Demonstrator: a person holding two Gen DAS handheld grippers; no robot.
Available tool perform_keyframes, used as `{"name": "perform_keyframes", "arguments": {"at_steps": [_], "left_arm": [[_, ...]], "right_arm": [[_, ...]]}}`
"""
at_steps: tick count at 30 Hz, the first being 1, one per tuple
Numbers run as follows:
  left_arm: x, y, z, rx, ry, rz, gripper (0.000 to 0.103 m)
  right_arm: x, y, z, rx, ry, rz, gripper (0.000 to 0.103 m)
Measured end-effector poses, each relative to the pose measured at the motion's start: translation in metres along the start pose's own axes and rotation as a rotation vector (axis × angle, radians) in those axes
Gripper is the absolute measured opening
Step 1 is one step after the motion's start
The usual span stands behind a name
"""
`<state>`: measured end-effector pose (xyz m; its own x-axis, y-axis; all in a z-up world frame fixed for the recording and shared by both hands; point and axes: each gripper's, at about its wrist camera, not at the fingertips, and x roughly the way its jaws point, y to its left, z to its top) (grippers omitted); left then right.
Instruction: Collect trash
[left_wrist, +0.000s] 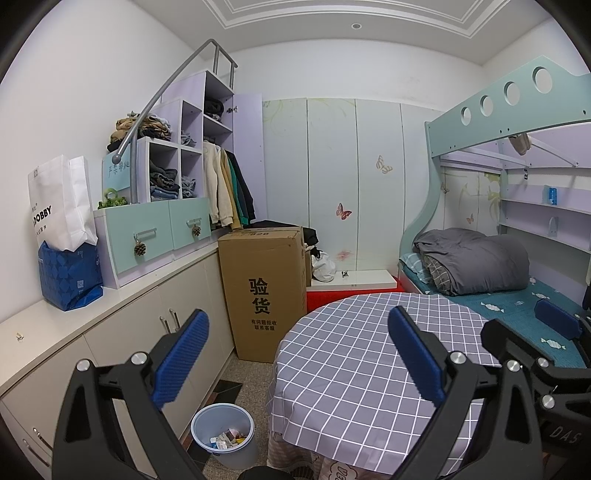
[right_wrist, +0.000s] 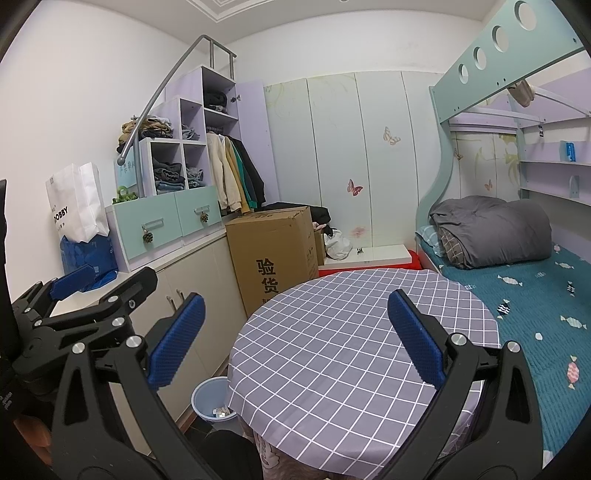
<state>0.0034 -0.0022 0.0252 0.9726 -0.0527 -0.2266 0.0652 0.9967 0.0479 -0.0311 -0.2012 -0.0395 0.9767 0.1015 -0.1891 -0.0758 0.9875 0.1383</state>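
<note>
A pale blue round plastic bin (left_wrist: 224, 434) holding mixed scraps stands on the floor at seven o'clock of the checked-cloth round table (left_wrist: 354, 354). Left gripper (left_wrist: 299, 356) and right gripper (right_wrist: 293, 338) both gape wide, empty, over the table.

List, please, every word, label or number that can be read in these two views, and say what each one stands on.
"验货": large black characters on the cardboard box.
"有问题拒收 联系客服": smaller print below them on the box.
"DOBBY": white paper bag; its first letters are cut off.
"DAS": body of the right gripper; partly hidden.
Handwriting on the pale blue sign: too blurred to read.
Print on the box's top edge: not legible.
</note>
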Motion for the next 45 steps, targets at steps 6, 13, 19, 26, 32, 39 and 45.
{"name": "perform_keyframes", "arguments": {"at_steps": [6,13,19,26,32,39,45], "left_arm": [[0.0,0.001,0.0,0.002,0.0,-0.001,0.095],[0.0,0.001,0.0,0.001,-0.001,-0.001,0.095],[0.0,0.001,-0.001,0.001,0.0,-0.001,0.095],[0.0,0.003,-0.001,0.004,-0.001,-0.004,0.096],[0.0,0.005,-0.002,0.007,-0.001,-0.006,0.095],[0.01,0.007,-0.004,0.011,0.015,-0.02,0.095],[0.043,0.005,-0.014,0.022,0.082,-0.035,0.095]], "right_arm": [[0.0,-0.001,-0.001,0.001,0.001,0.001,0.097],[0.0,-0.002,-0.004,0.001,0.005,-0.001,0.097],[0.0,-0.003,-0.003,0.001,0.007,0.0,0.097],[-0.001,-0.003,-0.004,-0.001,0.006,-0.004,0.097],[0.0,-0.008,-0.005,0.001,0.007,-0.003,0.097],[0.006,-0.015,-0.004,-0.003,0.017,-0.005,0.097],[0.029,-0.036,-0.007,0.013,0.06,-0.025,0.097]]}}
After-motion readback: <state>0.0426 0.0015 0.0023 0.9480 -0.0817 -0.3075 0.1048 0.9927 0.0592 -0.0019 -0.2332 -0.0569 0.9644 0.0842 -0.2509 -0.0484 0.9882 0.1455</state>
